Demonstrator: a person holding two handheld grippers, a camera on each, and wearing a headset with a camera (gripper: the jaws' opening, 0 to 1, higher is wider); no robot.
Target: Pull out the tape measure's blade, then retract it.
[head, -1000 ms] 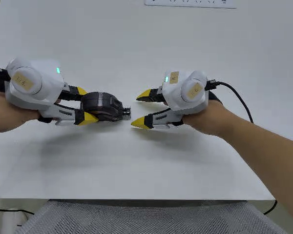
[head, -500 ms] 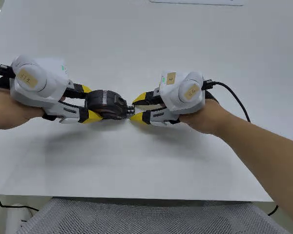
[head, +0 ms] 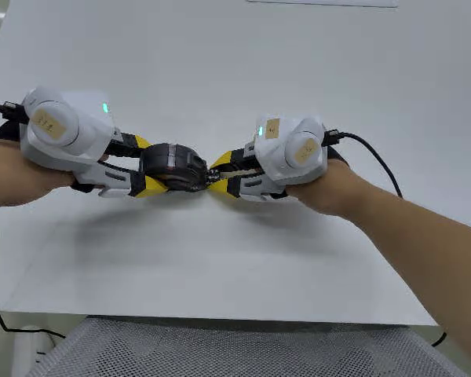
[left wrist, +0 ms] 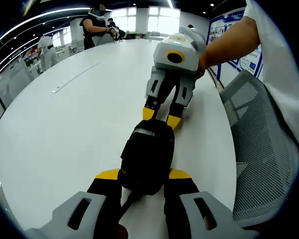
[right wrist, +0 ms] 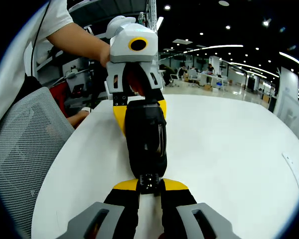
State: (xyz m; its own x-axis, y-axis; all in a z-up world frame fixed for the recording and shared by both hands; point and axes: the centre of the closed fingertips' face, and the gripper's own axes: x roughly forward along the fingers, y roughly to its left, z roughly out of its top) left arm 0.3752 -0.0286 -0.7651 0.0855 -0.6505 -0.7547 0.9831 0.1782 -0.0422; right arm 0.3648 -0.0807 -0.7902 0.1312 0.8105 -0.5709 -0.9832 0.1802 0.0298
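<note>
1. The left claw [head: 147, 165] is clamping the black tape measure [head: 173, 166] by its two flat sides. In the left gripper view the yellow tips are pressing against the case [left wrist: 147, 159] from either side.
2. The tape measure is sitting between the two claws, near the front edge of the white desk [head: 220, 78]. Its long axis is running from one claw to the other. Whether the case is touching the desk or hanging just above it cannot be told.
3. The right claw [head: 218, 174] is facing the left claw head-on, with its jaws drawn together on the end hook [right wrist: 149, 182] of the blade. In the right gripper view the yellow tips are squeezing that small dark hook from both sides.
4. The end hook is lying right at the mouth of the case, so the right claw's tips are sitting just beside the tape measure's body.
5. The person's left hand [head: 8, 177] and right hand [head: 337, 192] are gripping the white claw bodies, with both forearms coming in from the sides of the head view.
6. A black cable [head: 377, 153] is trailing away from the back of the right claw across the desk.
7. A grey mesh chair [head: 220, 353] is showing below the desk's front edge.
</note>
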